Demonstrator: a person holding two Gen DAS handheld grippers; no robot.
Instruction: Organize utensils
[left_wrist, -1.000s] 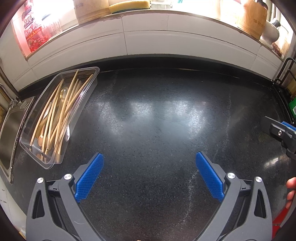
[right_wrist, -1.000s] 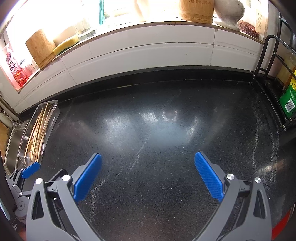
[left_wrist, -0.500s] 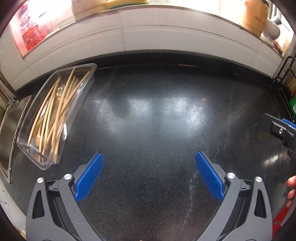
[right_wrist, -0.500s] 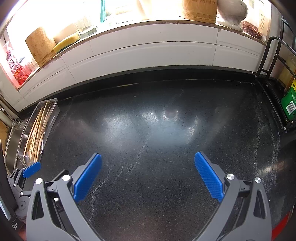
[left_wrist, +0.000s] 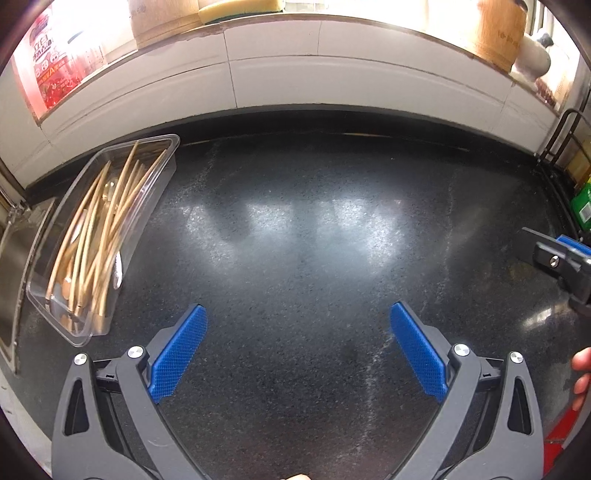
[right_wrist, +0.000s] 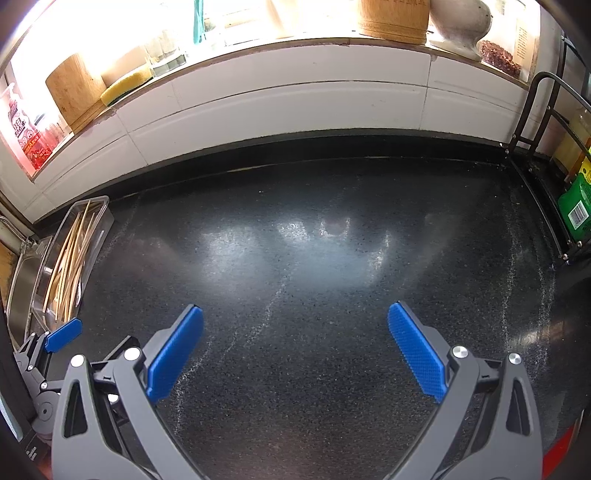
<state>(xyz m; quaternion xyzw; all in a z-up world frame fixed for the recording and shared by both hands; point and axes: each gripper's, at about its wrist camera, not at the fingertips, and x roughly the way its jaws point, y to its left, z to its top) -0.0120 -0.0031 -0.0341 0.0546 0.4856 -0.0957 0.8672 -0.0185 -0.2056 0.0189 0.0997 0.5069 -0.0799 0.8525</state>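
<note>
Both tongs hover over a dark speckled counter (left_wrist: 295, 229), each pair spread wide apart with nothing between the blue pads.

In the left wrist view, the left tongs (left_wrist: 297, 328) point toward the white tiled backsplash (left_wrist: 288, 66) at twelve o'clock. A clear plastic tray (left_wrist: 162, 162) lies at about ten o'clock from them, long axis slanting from the near left up toward the wall, resting flat on the counter. Inside it sits a loose bundle of wooden chopsticks (left_wrist: 99, 236), mostly aligned with the tray's length, a few crossing one another; something pale and possibly metallic lies among them, though blur makes it hard to tell. Just beyond the tray at nine o'clock is the edge of a steel sink (left_wrist: 11, 266). At three o'clock the tip of the right tongs (left_wrist: 569, 251) enters the frame, well apart from the tray, and fingers of a hand (left_wrist: 581, 373) show at four o'clock.

In the right wrist view, the right tongs (right_wrist: 295, 328) face the same wall. The tray appears at nine o'clock, and a blue pad of the left tongs sits just near its closer end. A green box (right_wrist: 576, 210) stands in a black wire rack (right_wrist: 535, 110) at two o'clock. A yellow sponge (right_wrist: 125, 85) and a wooden block (right_wrist: 74, 88) rest on the sill at eleven o'clock.
</note>
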